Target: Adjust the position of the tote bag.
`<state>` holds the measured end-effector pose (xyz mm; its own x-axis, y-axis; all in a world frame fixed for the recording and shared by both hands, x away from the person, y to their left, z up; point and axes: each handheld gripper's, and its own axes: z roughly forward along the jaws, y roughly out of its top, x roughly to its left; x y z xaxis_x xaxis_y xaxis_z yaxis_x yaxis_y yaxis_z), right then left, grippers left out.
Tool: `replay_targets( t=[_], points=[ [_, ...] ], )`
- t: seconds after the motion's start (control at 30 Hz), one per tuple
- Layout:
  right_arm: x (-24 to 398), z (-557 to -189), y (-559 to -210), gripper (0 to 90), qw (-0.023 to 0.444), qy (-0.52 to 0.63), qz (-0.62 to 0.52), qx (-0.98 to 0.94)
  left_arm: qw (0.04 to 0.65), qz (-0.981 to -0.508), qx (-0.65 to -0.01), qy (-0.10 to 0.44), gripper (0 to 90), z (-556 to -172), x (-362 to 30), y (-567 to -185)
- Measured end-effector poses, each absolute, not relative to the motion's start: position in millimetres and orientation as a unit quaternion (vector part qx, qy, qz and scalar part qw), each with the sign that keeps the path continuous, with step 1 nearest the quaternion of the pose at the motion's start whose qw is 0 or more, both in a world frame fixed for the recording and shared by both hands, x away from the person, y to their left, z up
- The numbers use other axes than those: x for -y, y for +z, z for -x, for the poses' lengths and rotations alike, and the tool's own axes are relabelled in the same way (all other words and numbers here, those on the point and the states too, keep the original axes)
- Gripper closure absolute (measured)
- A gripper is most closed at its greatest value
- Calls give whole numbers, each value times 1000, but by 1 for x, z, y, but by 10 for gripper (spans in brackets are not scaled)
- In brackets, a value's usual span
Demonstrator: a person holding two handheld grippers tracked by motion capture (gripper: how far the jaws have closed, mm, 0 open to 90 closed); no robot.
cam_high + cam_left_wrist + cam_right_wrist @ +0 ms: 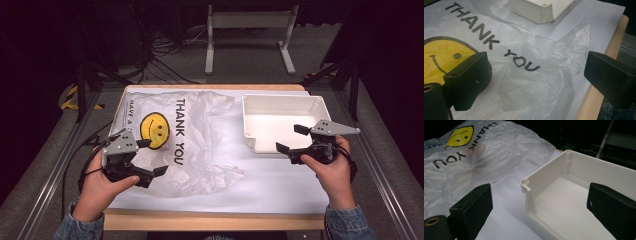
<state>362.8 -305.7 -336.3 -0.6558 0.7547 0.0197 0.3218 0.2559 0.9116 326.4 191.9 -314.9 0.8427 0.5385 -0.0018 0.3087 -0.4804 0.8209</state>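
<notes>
Plastic bag (185,135) flat beside white bin (282,122), both grippers (152,157) (290,138) wide apart, gripping nothing, over their near edges.

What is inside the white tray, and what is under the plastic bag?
The white tray looks empty: its bare floor shows in the high view and the right gripper view. The plastic bag lies on white paper, seen faintly through it; under the printed smiley nothing can be seen.

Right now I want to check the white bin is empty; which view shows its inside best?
The high view: the white bin shows whole, floor bare. The right gripper view shows one near corner; the left gripper view, an outer corner.
</notes>
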Motion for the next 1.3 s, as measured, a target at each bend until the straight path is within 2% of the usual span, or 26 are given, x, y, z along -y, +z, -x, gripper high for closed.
replay_targets(
  t=[0.43, 0.6, 1.0, 1.3],
  points=[
    [299, -363, -339, 54, 207, 494, -351, -768, 431, -871, -212, 101, 55, -326, -161, -329],
    [298, -364, -340, 52, 205, 492, -349, -771, 430, -870, -216, 104, 66, -329, -157, -334],
    [296, -364, -343, 48, 196, 490, -349, -774, 361, -911, -179, 92, 44, -335, -133, -361],
    [294, -365, -344, 47, 189, 489, -349, -777, 338, -920, -169, 101, 44, -341, -127, -375]
  ],
)
